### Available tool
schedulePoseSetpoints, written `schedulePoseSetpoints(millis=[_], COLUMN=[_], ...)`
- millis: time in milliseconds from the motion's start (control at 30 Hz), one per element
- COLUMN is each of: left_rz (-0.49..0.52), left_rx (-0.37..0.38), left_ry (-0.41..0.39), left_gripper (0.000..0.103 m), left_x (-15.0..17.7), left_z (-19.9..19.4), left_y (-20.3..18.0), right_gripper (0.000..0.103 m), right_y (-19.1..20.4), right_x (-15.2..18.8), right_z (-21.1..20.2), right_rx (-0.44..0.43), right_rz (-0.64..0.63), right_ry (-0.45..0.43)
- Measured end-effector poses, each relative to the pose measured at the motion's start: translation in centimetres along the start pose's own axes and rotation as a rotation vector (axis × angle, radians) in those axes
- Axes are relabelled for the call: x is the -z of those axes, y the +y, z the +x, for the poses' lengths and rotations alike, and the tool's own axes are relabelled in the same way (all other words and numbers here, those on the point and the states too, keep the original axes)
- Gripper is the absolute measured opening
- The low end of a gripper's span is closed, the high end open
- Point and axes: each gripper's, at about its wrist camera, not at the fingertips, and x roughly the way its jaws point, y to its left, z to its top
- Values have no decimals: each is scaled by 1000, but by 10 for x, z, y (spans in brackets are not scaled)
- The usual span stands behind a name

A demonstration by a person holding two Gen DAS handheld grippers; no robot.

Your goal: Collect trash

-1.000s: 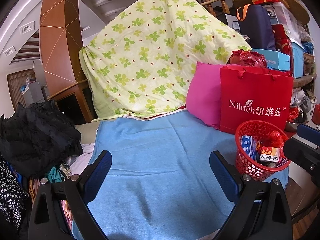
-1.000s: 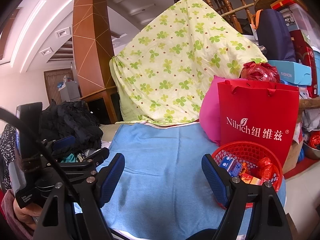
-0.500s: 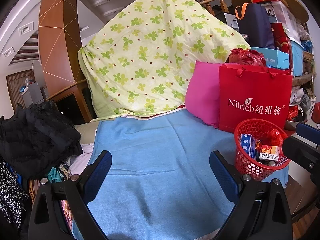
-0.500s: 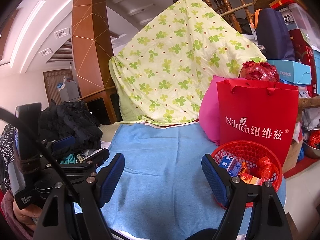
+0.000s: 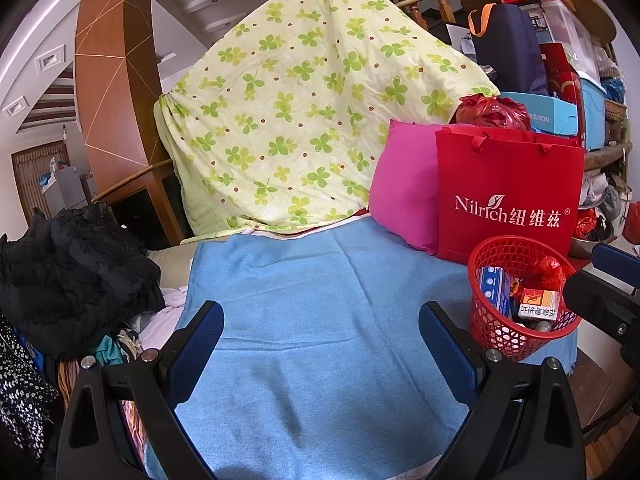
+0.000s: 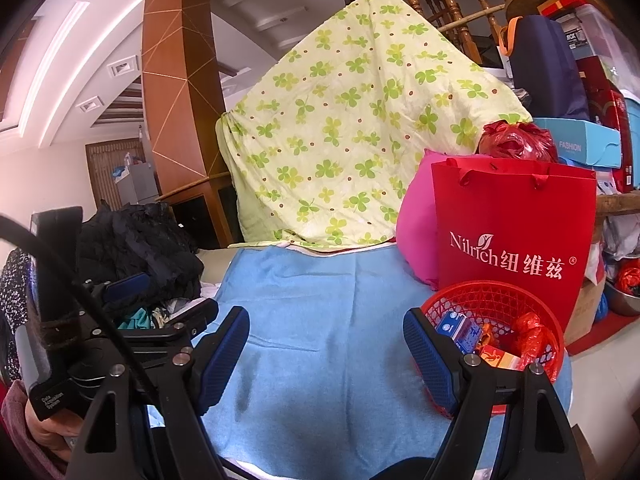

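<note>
A red mesh basket stands at the right end of the blue cloth. In it lie a blue box, an orange and white box and a crumpled red wrapper. My left gripper hovers open over the bare cloth, left of the basket, with nothing between its blue pads. My right gripper is also open and empty. Its right finger overlaps the near rim of the basket in the right wrist view.
Behind the basket stand a red paper bag and a pink pillow. A clover-print quilt hangs at the back. Dark clothes are piled at the left. Boxes and bags crowd shelves at the right.
</note>
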Motion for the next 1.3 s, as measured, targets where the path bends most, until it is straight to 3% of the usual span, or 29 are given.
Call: schedulePoseSetpoints(millis=[467,967,1300], left_rz=[17,32,47], left_rx=[8,82,58], left_ry=[5,45,32], left_gripper=[98,98,98], left_x=[1,1,1], left_z=[5,8,6], left_y=[-2,-4,-6], right_gripper=[82,82,82], right_y=[-3,-1,-2], right_x=[-1,-3,-3], right_z=[-1,-5,-4], right_rx=[4,5,5], right_rz=[18,26,27], right_ry=[5,1,3])
